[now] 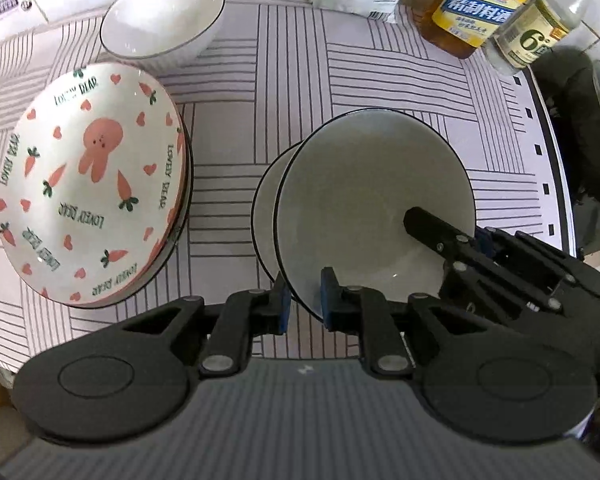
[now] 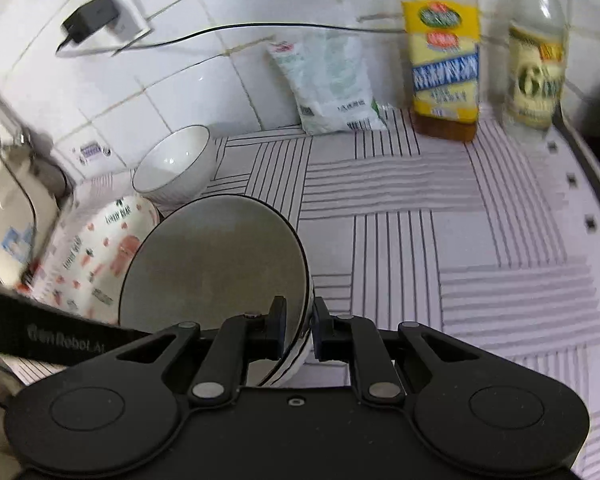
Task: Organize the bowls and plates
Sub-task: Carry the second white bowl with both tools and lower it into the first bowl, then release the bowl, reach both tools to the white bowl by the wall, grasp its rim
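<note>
Over the middle of the striped desk (image 1: 284, 92), two plain black-rimmed bowls hang side by side, each pinched at its near rim. The left gripper (image 1: 303, 305) has its fingers closed on the rim of the near bowl (image 1: 372, 208), one pad inside and one outside. In the same view the right gripper (image 1: 440, 236) reaches in from the right, and a second rim (image 1: 265, 200) peeks out just behind the first bowl. The right wrist view shows that gripper's fingers closed on the wall of a tilted bowl (image 2: 216, 264) in the same manner. Which of the two nested rims belongs to which gripper I cannot tell for certain.

A rim pinch suits thin-walled crockery: the bowl hangs steeply, its inside facing the camera, ready to be lowered into or onto another. Holding the pair so close suggests they are being nested, or carried together toward the rest.

To the left a stack of carrot-and-rabbit plates (image 1: 96, 184) lies on the desk, and behind it, near the wall, stands a white bowl (image 1: 164, 20) with a dark rim. That corner looks like the likely gathering spot.

The desk wears a white cloth with dark line blocks. Along the tiled wall (image 2: 188, 76) stand a white bag (image 2: 332, 84), a yellow-labelled bottle (image 2: 444, 68) and a clearer bottle (image 2: 536, 72); a black plug (image 2: 88, 20) sits in a socket higher up.
</note>
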The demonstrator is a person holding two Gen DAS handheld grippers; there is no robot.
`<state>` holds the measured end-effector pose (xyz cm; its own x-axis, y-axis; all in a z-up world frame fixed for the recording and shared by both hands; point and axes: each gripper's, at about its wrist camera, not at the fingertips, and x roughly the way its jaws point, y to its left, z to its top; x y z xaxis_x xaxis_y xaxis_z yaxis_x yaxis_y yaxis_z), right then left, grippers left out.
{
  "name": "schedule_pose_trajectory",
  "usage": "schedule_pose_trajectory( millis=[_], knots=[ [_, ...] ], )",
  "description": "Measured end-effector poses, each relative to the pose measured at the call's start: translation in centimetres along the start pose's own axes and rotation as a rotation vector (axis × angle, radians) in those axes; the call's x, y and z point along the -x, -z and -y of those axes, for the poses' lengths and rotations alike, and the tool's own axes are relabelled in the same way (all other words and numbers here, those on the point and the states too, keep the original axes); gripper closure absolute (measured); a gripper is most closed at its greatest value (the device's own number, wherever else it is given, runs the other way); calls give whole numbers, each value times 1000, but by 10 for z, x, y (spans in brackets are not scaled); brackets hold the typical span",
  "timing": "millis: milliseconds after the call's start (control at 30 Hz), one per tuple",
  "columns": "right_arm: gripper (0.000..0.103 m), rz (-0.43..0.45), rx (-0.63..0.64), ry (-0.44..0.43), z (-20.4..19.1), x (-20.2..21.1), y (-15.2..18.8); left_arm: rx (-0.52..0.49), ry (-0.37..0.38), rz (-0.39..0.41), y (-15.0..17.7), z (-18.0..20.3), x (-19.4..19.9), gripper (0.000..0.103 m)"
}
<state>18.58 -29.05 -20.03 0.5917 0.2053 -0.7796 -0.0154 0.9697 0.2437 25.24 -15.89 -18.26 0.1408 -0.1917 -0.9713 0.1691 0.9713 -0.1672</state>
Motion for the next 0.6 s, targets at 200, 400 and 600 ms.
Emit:
schedule_pose_trajectory(
  millis=[200,400,600],
  knots=[
    [86,19,201,78,-18,-8,6,38,3,-40,-5,-6,-9,89],
    [86,21,230,96,-20,-15,5,42,6,-47,-7,-8,-9,88],
    [85,19,276,126,-26,-19,8,65,21,-70,-11,-14,-11,79]
  ],
)
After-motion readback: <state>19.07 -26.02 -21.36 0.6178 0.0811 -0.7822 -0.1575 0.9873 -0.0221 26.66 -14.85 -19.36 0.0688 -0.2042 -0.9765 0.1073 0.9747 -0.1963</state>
